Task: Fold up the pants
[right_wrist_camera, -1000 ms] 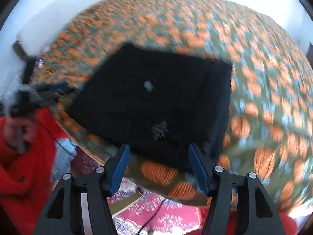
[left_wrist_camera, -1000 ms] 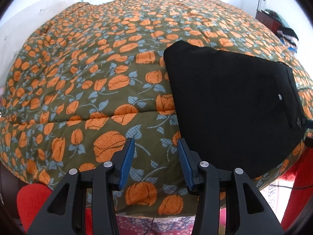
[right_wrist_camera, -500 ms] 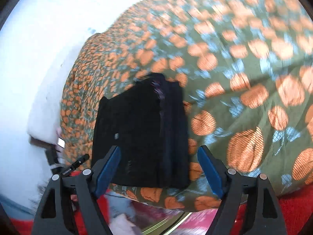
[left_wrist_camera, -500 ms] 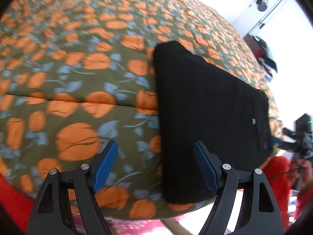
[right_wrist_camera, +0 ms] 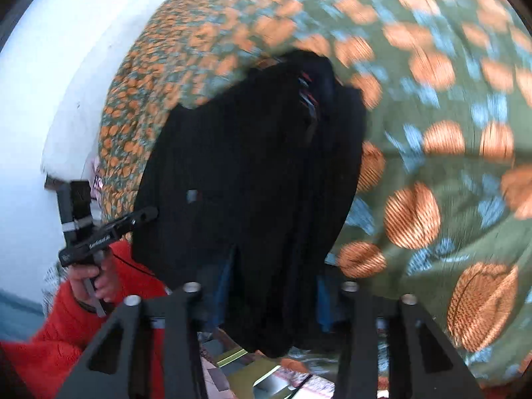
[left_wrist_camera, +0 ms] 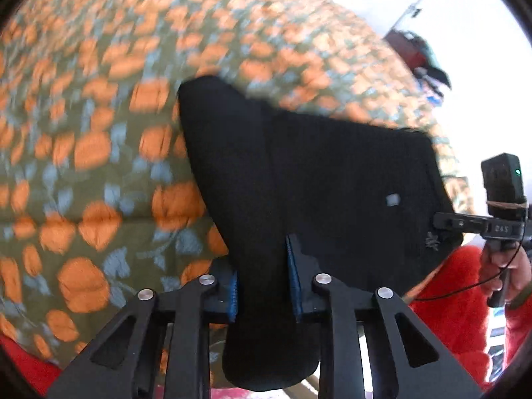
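Black folded pants (left_wrist_camera: pixel 332 183) lie on a flowered bedspread (left_wrist_camera: pixel 99 166) at the bed's near edge. My left gripper (left_wrist_camera: pixel 262 266) has its jaws closing, and its blue pads press a thick bunch of the pants' near left edge that hangs down between them. In the right wrist view the pants (right_wrist_camera: pixel 249 166) fill the middle. My right gripper (right_wrist_camera: pixel 272 282) is also closing, with the near right edge bunched between its pads. Both held edges are raised off the bedspread. A small pale tag (left_wrist_camera: pixel 393 199) shows on the top layer.
The bedspread (right_wrist_camera: pixel 432 166) is olive with orange flowers and runs far back and to both sides. A hand in a red sleeve (right_wrist_camera: pixel 96 282) holds the other gripper's handle at the left. A dark cabinet with clothes (left_wrist_camera: pixel 419 56) stands at the back right.
Both grippers came in from wide open over the bed to the pants' near edge and closed on it. The gripped fabric has bunched and lifted.
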Action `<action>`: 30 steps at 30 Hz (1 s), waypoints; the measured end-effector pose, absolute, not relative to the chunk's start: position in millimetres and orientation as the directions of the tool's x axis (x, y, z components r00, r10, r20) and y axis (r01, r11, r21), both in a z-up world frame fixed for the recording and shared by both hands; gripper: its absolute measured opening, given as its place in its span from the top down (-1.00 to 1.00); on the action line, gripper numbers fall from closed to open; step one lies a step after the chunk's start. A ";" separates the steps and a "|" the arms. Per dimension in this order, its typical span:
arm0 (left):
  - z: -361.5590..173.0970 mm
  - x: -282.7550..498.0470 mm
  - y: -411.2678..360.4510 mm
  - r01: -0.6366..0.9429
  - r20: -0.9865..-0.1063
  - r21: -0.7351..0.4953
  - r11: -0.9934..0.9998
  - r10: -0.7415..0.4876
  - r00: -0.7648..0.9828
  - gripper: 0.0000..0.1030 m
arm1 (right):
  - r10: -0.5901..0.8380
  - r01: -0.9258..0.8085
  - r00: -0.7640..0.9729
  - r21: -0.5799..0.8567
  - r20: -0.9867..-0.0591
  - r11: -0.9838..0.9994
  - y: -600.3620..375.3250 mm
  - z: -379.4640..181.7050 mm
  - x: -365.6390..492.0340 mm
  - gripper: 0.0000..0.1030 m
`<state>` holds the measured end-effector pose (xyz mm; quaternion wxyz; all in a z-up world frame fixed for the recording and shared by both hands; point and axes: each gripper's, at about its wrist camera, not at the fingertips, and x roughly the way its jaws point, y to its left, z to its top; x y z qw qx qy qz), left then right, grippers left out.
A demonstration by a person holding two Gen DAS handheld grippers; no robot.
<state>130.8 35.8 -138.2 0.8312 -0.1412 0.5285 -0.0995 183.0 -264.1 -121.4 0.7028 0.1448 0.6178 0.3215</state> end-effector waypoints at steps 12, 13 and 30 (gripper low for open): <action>-66.7 217.6 68.5 -0.039 -0.746 -0.162 0.986 -0.096 0.659 0.18 | 0.710 -0.428 0.234 0.585 -0.665 0.689 -210.6 -39.2 276.8 0.35; -79.7 223.5 69.4 -0.077 -0.767 -0.124 0.989 -0.046 0.640 0.08 | 0.695 -0.407 0.236 0.580 -0.679 0.705 -213.9 -48.3 287.3 0.28; -98.3 102.9 52.4 -0.264 -0.642 0.271 0.925 0.379 0.666 -0.95 | 0.235 -0.328 0.483 0.074 -0.843 0.942 -252.0 -33.2 186.5 -0.99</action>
